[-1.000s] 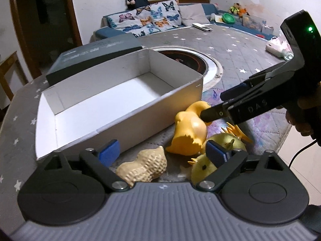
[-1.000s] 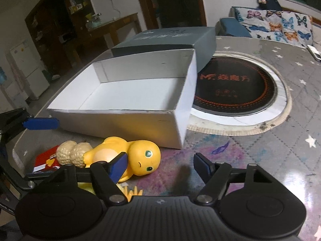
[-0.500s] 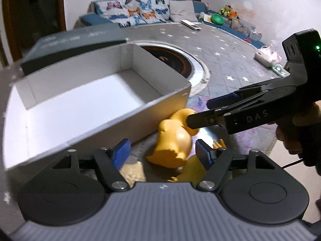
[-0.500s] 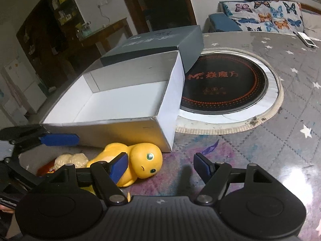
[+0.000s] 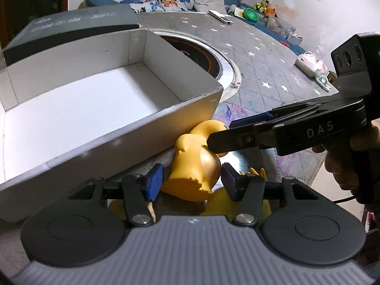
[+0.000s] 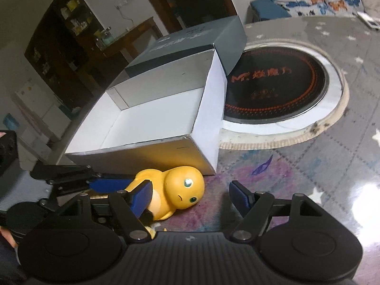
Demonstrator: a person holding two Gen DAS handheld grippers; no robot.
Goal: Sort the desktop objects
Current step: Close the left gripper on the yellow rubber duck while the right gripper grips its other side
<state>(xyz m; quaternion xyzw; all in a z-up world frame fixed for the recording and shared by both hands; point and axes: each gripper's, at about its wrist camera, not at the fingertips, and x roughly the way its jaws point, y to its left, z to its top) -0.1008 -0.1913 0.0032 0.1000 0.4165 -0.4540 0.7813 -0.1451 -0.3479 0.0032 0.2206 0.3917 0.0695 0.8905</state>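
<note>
While both grippers' fingers stand apart, one orange toy (image 5: 194,166) lies beside one white box (image 5: 133,137).

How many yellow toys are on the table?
2 for sure: the orange-yellow dinosaur toy lying by the white box between the left claw, and a spiky yellow toy half hidden under it. More may be hidden.

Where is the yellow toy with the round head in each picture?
Left wrist view: the yellow toy lies low in the middle, seen from behind, between the open left gripper fingers.
Right wrist view: it lies low and left of middle, face showing, beside the open right gripper.
Shared landmark: the white box right behind it in both.
</note>
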